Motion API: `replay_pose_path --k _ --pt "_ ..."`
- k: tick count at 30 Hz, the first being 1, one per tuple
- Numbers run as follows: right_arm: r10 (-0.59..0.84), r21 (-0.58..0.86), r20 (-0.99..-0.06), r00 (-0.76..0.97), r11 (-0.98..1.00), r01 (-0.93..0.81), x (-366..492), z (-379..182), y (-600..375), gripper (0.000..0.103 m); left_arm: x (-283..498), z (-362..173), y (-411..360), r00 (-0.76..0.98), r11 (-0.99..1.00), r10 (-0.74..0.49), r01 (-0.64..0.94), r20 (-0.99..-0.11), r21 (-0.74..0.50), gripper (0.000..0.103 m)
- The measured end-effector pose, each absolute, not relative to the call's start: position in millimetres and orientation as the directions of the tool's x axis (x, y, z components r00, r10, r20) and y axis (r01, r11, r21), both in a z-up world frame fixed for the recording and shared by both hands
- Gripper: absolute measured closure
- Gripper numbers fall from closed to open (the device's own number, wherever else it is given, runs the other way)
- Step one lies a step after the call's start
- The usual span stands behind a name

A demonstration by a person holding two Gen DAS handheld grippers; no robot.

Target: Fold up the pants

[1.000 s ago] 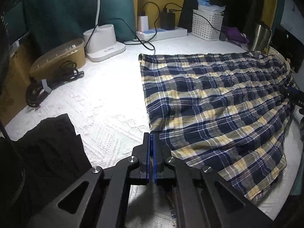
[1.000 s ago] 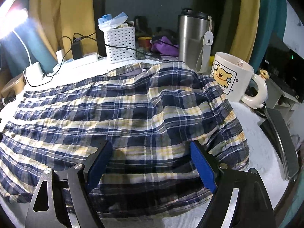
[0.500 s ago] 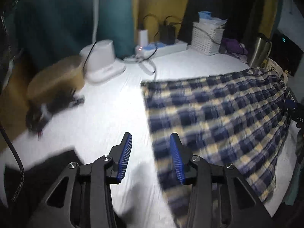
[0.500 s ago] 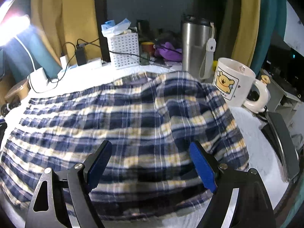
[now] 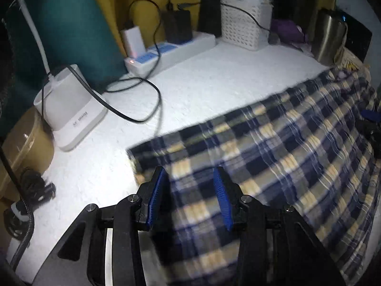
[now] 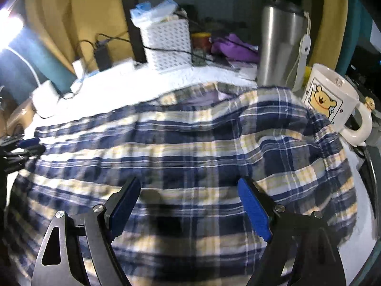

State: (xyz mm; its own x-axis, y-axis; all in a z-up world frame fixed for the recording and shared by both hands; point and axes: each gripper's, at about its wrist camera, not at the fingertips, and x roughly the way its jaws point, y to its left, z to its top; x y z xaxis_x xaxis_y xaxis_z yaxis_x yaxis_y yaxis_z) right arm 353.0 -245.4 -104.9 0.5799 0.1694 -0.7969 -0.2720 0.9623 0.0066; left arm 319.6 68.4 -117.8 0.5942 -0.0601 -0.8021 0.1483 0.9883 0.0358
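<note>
The plaid pants (image 5: 273,147) are lying spread flat on the white table (image 5: 209,76), one end nearing the mug (image 6: 333,109). The left tongs (image 5: 190,197) are being held over the pants' near corner, jaws partly apart after just opening, nothing pinched, probably to take the hem. The right tongs (image 6: 190,209) are being held wide and empty above the other end, likely so that both ends can be lifted together for a fold.
</note>
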Motion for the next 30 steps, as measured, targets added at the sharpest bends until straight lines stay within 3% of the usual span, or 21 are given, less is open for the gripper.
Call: replay_pose_path --k 7,15,22,30 --pt "0.129 -0.007 -0.786 0.605 0.976 -0.217 355 -103 -256 0.018 326 -113 102 0.598 0.997 0.061 0.005 -0.799 0.080 0.059" --pt "0.211 0.019 -0.755 0.621 0.953 -0.301 298 -88 -239 0.018 251 -70 72 0.683 0.993 -0.082 0.115 -0.726 -0.004 0.059" --pt "0.276 -0.024 -0.747 0.605 0.898 -0.439 237 -88 -210 0.018 181 -77 34 0.654 0.977 -0.200 0.184 -0.730 -0.103 0.059" --pt "0.253 -0.035 -0.735 0.630 0.913 -0.407 205 -88 -234 0.018 139 -81 -9 0.651 0.962 -0.268 0.219 -0.710 -0.162 0.059"
